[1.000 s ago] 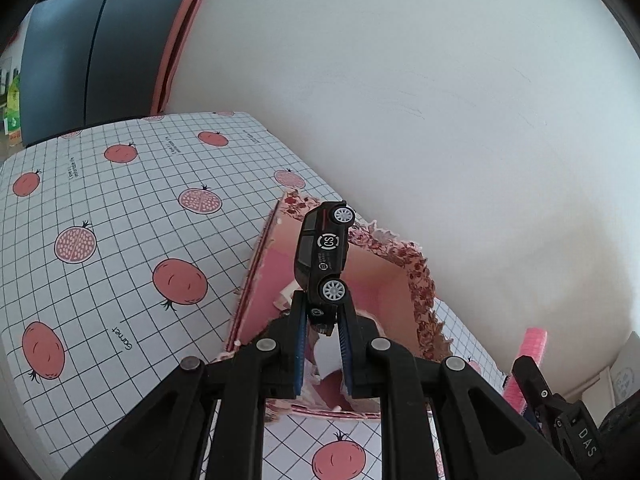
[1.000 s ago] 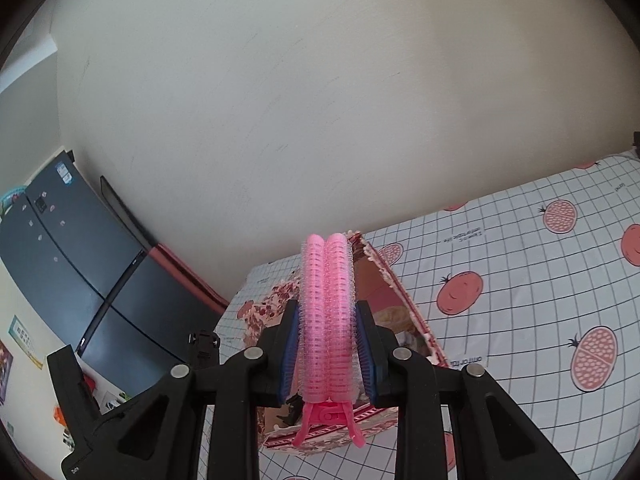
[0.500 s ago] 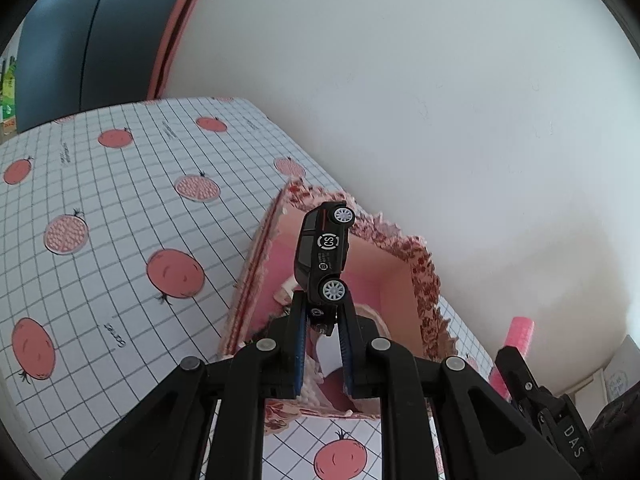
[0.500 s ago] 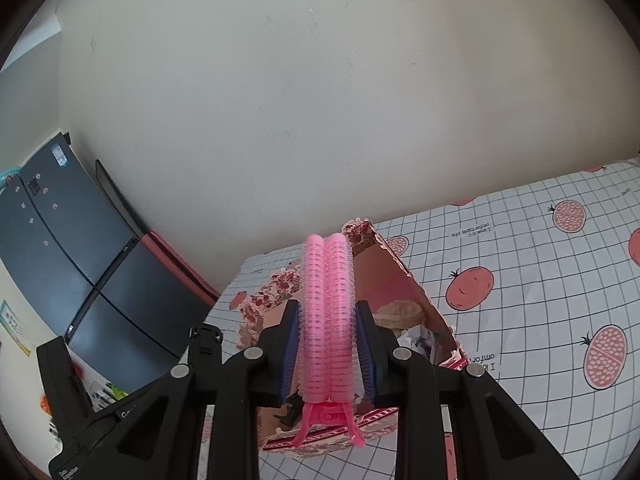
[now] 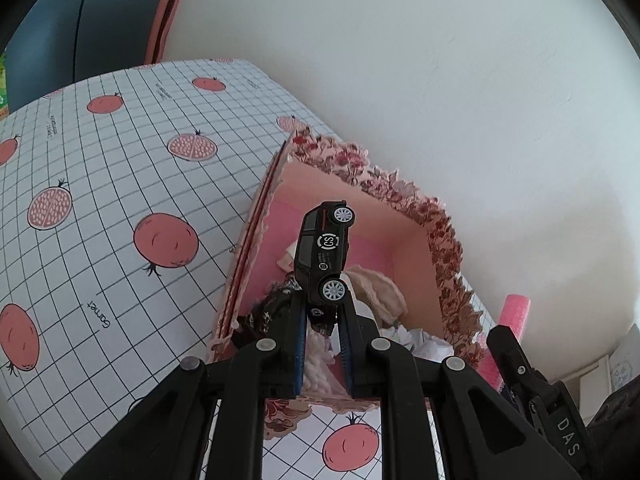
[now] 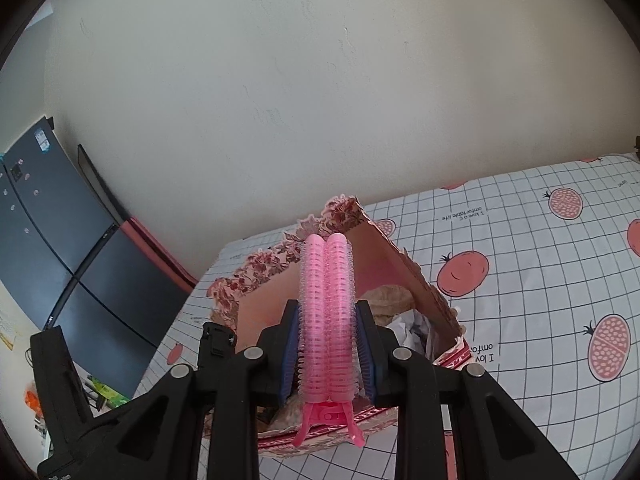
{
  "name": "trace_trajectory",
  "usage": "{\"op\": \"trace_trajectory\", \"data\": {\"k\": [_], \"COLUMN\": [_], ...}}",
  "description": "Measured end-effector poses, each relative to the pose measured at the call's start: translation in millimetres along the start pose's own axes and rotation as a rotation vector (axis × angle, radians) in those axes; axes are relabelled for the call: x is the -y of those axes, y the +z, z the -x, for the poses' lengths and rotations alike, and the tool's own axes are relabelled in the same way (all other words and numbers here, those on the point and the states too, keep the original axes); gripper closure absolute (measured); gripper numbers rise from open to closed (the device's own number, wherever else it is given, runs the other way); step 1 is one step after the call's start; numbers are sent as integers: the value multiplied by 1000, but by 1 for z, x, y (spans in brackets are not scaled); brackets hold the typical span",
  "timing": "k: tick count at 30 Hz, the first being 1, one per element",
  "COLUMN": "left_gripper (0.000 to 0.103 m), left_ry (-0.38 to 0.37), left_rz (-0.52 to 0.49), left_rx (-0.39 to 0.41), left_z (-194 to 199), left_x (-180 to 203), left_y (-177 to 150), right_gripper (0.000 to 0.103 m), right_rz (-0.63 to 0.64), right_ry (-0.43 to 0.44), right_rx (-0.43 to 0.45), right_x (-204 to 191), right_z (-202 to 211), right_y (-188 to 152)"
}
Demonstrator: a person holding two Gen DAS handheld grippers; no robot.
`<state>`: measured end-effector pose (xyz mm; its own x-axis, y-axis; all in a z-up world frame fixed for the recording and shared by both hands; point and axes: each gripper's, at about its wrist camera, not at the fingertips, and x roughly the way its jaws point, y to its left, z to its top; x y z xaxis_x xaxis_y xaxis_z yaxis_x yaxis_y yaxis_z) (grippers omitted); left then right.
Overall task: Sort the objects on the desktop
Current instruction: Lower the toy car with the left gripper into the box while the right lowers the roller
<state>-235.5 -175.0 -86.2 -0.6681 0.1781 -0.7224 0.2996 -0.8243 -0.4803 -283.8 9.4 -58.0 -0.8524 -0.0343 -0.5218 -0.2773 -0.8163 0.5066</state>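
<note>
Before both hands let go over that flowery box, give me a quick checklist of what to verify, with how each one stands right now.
1. Left gripper grips the black toy car: ok, pads clamp its lower end and the car stands nose-up.
2. Right gripper grips the pink hair roller clip: ok, squeezed between both pads.
3. Car lines up with the floral box opening: ok in the left wrist view, though its height above the box cannot be told.
4. Roller clip lines up with the box opening: ok in the right wrist view, height likewise unclear.
5. Room inside the box: cannot tell, crumpled paper and other items already lie in it.
6. Grippers apart from each other: ok.
</note>
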Motion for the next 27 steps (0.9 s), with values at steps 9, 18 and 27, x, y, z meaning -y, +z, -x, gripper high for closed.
{"op": "trace_trajectory", "data": {"k": [9, 18, 27], "left_gripper": [88, 88, 86], "left_ry": [-1, 10, 13], "left_rz": [-4, -4, -8], "left_rx": [-56, -75, -95], "left_z": [-11, -15, -18], "left_x": [1, 1, 2], "left_y": [-3, -4, -5], "right_gripper": [72, 64, 60], "right_rz": [-18, -41, -39], "right_ry": [-38, -76, -75], "right_rx": [-26, -59, -64], "right_x": [6, 12, 11], "right_z": [-10, -16, -14], "right_y": [-3, -6, -6]}}
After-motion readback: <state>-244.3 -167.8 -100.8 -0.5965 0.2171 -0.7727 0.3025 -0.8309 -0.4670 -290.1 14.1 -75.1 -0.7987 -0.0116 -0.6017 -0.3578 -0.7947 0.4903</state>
